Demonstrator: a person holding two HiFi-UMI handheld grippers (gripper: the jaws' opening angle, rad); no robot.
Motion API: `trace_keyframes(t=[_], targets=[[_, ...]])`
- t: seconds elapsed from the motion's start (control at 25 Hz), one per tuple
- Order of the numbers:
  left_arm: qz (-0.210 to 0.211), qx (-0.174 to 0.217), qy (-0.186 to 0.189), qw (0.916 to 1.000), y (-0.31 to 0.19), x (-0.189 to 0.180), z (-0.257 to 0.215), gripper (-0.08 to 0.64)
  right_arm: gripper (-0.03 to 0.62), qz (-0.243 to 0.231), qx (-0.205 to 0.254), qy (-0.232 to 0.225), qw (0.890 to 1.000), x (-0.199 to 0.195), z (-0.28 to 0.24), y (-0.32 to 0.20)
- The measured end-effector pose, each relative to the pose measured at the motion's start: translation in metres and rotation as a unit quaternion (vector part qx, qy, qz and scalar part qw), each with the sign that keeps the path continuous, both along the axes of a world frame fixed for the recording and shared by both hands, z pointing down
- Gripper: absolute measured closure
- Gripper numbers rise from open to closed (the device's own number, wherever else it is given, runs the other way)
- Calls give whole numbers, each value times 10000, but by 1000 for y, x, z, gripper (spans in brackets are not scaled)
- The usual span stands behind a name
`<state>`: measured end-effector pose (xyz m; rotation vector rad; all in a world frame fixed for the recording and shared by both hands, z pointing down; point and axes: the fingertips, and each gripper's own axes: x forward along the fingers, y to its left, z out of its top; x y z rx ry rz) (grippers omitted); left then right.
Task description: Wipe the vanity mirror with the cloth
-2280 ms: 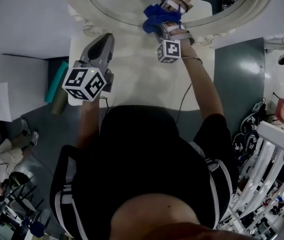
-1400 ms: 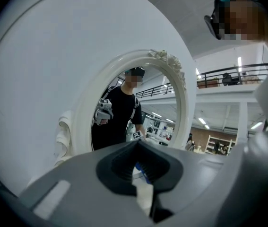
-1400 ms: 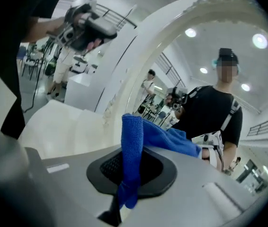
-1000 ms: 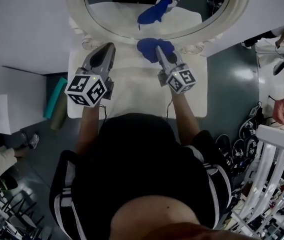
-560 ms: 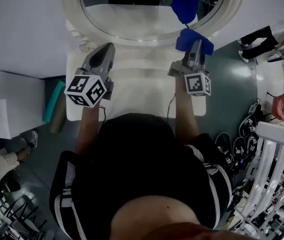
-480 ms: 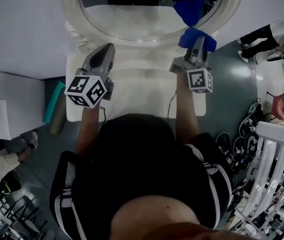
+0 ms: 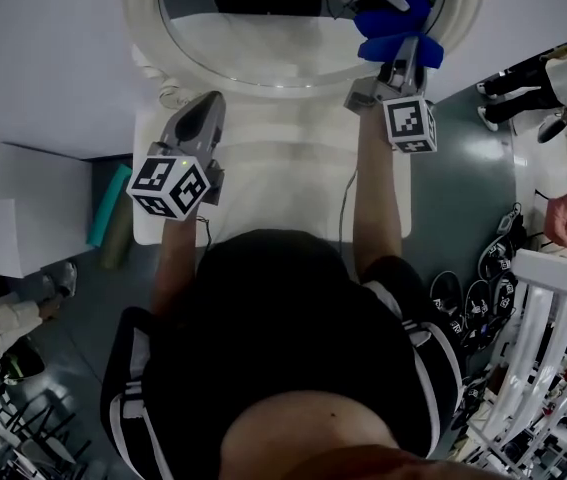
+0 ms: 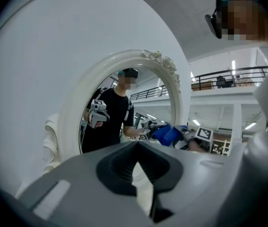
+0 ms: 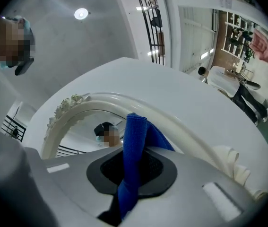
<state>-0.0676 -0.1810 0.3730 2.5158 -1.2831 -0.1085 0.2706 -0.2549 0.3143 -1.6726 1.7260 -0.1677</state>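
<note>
Right gripper view shows the right tongs [image 9: 132, 171] clamped on a fold of the blue cloth [image 9: 134, 136]. The bunched end pokes out at the mirror [image 7: 253, 43], by its right rim, likely to rub the glass. The left tongs [image 8: 136, 148], closed on nothing, wait below the mirror over the tabletop [image 7: 283, 168], clear of the wiping.

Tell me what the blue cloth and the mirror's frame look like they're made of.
Cloth: soft textile, likely microfibre, matte; a fine woven grain shows and it folds limply. Mirror frame: hard, cream-white, slightly glossy, with moulded ornament at its top; painted wood, resin or plaster, I cannot tell which.
</note>
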Motion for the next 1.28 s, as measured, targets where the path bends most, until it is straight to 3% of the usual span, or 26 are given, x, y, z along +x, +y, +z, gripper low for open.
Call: trace_keyframes(t=[0.36,0.56,0.72,0.92,1.0,1.04,1.08,1.2,1.24,1.28], targets=[[-116,-5,59,9999,0,-9,2,551,565,-19,330,222,9992,-13,-59,-14],[-126,-29,96,9999,0,-8,3,551,565,119,409,953,9945,-24,-96,-13],[-117,-69,110,9998,0,-6,3,551,565,253,487,1906,9801,-40,-124,-14],[-115,-113,112,9998,-1,-4,3,551,565,435,634,3133,9465,-66,-159,-15],[-124,-129,117,9998,0,-4,4,551,565,515,716,3820,9199,-86,-172,-14],[-129,-138,118,9998,0,-5,4,551,565,523,780,4282,8988,-99,-177,-14],[-134,-147,118,9997,0,-6,4,551,565,492,876,4832,8697,-115,-180,-13],[-171,-177,119,9996,0,-7,8,551,565,293,987,6481,7546,-153,-162,-15],[-182,-189,122,9996,-2,-5,9,551,565,204,906,6817,7257,-157,-148,-17],[-187,-201,121,9996,-3,-2,11,551,565,88,826,7053,7040,-157,-134,-19]])
